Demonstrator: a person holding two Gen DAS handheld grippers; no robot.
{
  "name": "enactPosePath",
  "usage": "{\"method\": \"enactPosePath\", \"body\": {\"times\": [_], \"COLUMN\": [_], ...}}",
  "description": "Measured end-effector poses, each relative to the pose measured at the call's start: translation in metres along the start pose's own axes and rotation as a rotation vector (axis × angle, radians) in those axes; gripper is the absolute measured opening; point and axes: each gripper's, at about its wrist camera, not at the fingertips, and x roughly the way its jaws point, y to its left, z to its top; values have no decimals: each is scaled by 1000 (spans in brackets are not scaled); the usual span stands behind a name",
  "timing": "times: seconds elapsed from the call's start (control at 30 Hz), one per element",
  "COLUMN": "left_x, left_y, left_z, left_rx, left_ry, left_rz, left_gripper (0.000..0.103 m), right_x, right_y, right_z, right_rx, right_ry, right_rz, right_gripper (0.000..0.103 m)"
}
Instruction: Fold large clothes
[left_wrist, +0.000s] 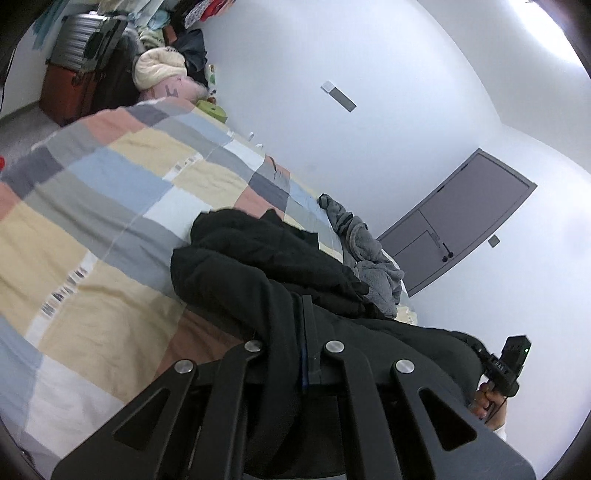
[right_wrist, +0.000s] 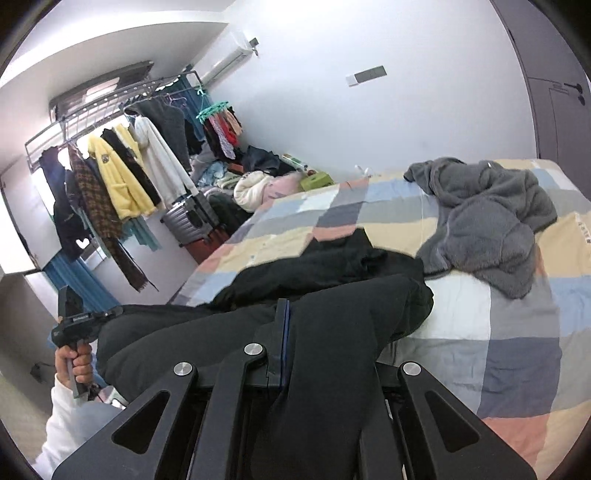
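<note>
A black garment (left_wrist: 258, 258) hangs between both grippers over a bed with a checked cover (left_wrist: 92, 206). My left gripper (left_wrist: 304, 306) is shut on the black garment, and cloth drapes over its fingers. In the right wrist view my right gripper (right_wrist: 282, 314) is shut on the same black garment (right_wrist: 332, 266), whose far part still rests on the checked cover (right_wrist: 461, 350). Each view shows the other gripper held in a hand: the right one (left_wrist: 506, 362) at the lower right, the left one (right_wrist: 74, 314) at the lower left.
A grey fleece garment (right_wrist: 487, 221) lies crumpled on the bed near the wall (left_wrist: 373, 273). Beyond the bed's far end stand suitcases (left_wrist: 81, 44), a pile of clothes (right_wrist: 255, 184) and a rack of hanging clothes (right_wrist: 110, 173). A grey door (left_wrist: 461, 218) is in the white wall.
</note>
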Motion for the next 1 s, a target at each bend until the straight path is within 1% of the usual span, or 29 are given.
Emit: {"method": "enactPosePath", "body": {"times": [0.17,0.33,0.43,0.6,0.7,0.8,0.93,1.0], "left_x": [-32,-58,-70,-78,-77,-67,-42,-26], "left_y": [-16,-31,-35,-34,-31,-28,-24,-23], "left_z": [-2,-15,-27,-42,-46,-41,-24,-14], "left_rx": [34,85,101,80,67,56,48,46], "left_ry": [16,70,97,143,170,187,222,243], "left_rz": [17,59,71,80,82,92,132,171], "left_gripper": [4,4,4,5,5,5,6,6], "right_x": [-26,-58,-76,-93,-90,-77,-55,-37], "right_y": [17,36,41,43,34,26,12,-3], "right_z": [0,-21,-36,-54,-56,-48,-33,-23], "right_rx": [5,-41,-34,15,63,65,83,154], "right_ry": [-1,19,25,39,53,73,95,111], "right_rz": [26,8,13,15,14,2,-3,19], "right_gripper": [6,6,6,6,6,6,6,6]}}
